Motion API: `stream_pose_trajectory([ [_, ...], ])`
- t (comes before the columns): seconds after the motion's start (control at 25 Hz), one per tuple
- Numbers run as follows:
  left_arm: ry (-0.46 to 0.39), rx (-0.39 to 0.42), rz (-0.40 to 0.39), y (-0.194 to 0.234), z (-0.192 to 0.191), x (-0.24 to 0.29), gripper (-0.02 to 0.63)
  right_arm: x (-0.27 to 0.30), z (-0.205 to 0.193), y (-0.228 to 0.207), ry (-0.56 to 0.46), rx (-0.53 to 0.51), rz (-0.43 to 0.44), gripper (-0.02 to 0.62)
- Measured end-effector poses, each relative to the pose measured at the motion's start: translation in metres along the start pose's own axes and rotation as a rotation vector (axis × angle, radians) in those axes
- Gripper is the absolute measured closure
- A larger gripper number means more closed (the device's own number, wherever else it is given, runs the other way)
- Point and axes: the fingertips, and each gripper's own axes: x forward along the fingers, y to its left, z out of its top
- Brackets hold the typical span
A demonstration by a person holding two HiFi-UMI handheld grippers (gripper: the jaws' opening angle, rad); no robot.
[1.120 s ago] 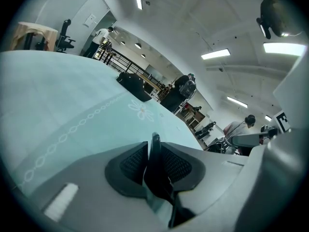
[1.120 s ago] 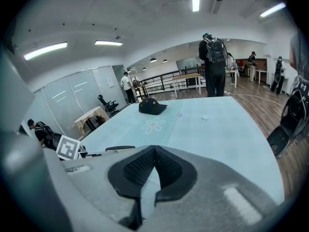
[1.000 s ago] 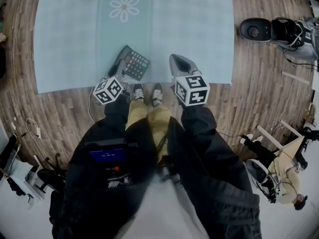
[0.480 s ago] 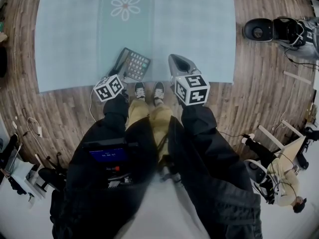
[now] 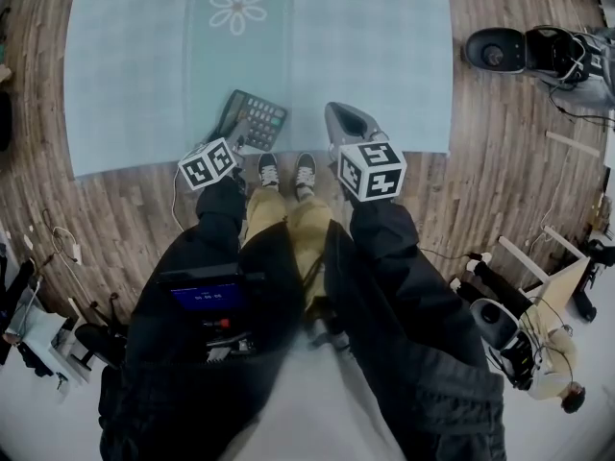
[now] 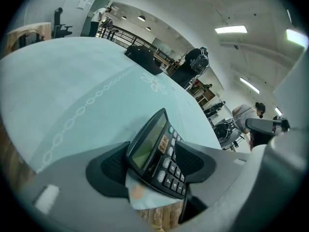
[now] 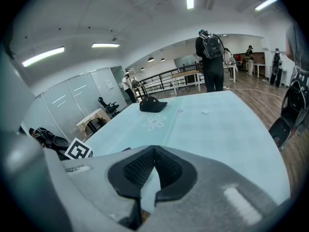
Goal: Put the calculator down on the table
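Note:
The dark calculator (image 5: 254, 119) with grey keys rests on the pale blue tablecloth (image 5: 384, 56), close to the table's front edge. In the left gripper view the calculator (image 6: 150, 151) stands slanted between the two black pads, display toward the left pad (image 6: 108, 170). My left gripper (image 5: 233, 135) (image 6: 153, 167) is opening, its jaws wide on either side of the calculator. To the right, my right gripper (image 5: 344, 121) (image 7: 150, 167) hovers over the front edge, shut, with nothing in it.
A black cap (image 7: 152, 104) lies at the table's far edge beyond a flower print (image 5: 238, 8). Wooden floor surrounds the table. A standing person with a backpack (image 7: 211, 57) is behind it. Black gear (image 5: 524, 54) lies on the floor at right.
My left gripper has dipped down toward the cloth with the calculator, and its jaws have spread apart. The right gripper has stayed where it was.

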Motion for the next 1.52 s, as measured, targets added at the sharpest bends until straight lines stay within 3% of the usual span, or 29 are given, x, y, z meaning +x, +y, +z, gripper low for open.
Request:
stream_pose_trajectory([
  [0.52,-0.038,-0.043,0.055,0.016,0.000,-0.023,0.279,-0.004,-0.005,0.001,-0.013,0.000,0.011,0.595],
  [0.72,-0.135,-0.044,0.068,0.014,0.025,-0.069,0.288,-0.021,0.009,0.023,-0.061,-0.015,0.023,0.595],
  [0.92,-0.269,0.059,0.042,-0.018,0.068,-0.100,0.331,-0.037,0.024,0.034,-0.138,-0.037,0.045,0.595],
  [1.24,-0.486,0.246,-0.132,-0.123,0.164,-0.154,0.468,-0.073,0.112,0.074,-0.295,-0.137,0.069,0.595],
  [1.52,-0.655,0.441,-0.237,-0.202,0.208,-0.214,0.602,-0.120,0.175,0.097,-0.472,-0.185,0.055,0.595],
])
